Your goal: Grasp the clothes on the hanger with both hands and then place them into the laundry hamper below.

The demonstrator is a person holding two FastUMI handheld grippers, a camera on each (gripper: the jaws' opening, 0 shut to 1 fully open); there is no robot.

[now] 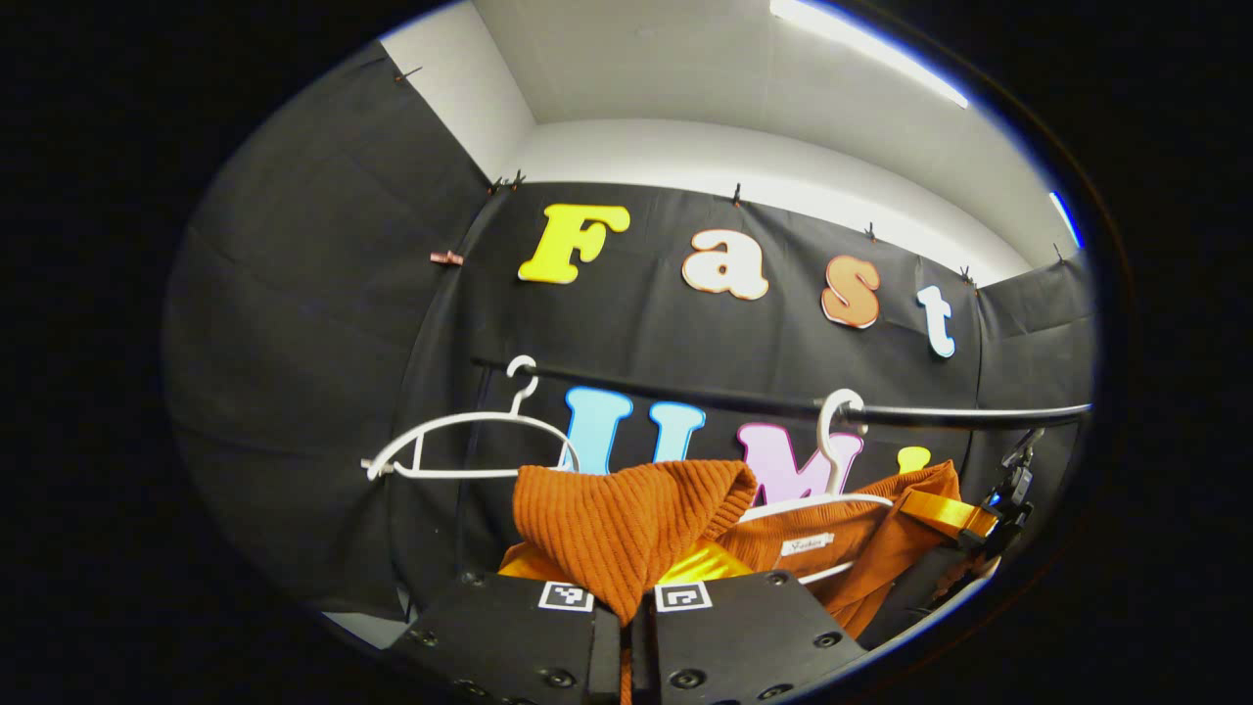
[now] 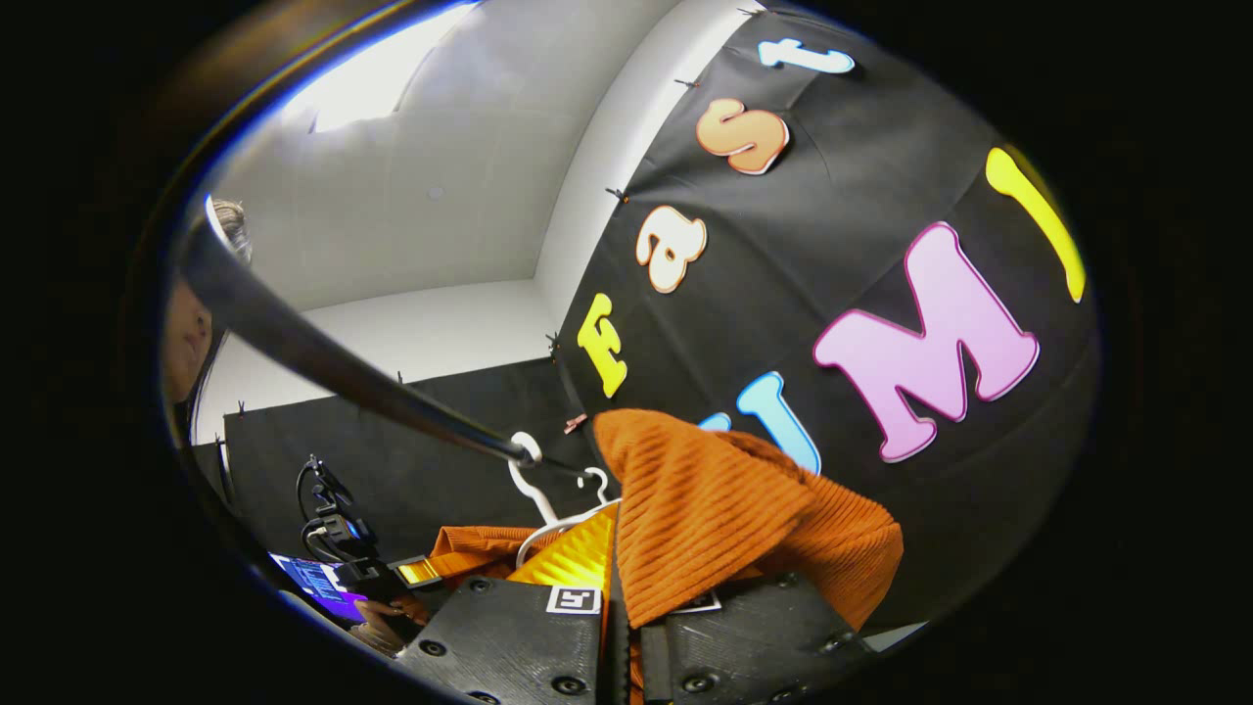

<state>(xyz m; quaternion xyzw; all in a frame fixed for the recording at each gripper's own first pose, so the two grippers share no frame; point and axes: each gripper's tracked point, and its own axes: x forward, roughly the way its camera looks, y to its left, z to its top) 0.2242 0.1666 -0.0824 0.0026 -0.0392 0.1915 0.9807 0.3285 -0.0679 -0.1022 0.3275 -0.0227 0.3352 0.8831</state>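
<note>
Up by the rail (image 1: 764, 401), left tool (image 1: 626, 627) and right tool (image 2: 626, 636) each pinch the orange knit top (image 1: 626, 529), bunched fabric ready to slip off its hanger (image 1: 832, 490).

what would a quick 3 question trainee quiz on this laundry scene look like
1. True or false: the left gripper has its fingers closed on the orange sweater.
2. How many white hangers hang on the black rail in the left gripper view? A) one B) two C) three
3. Fill in: the empty hanger hangs to the ____ of the hanger carrying the sweater in the left gripper view.

Key:
1. True; ribbed fabric is pinched between them. The right gripper grips the sweater the same way.
2. B
3. left
</note>
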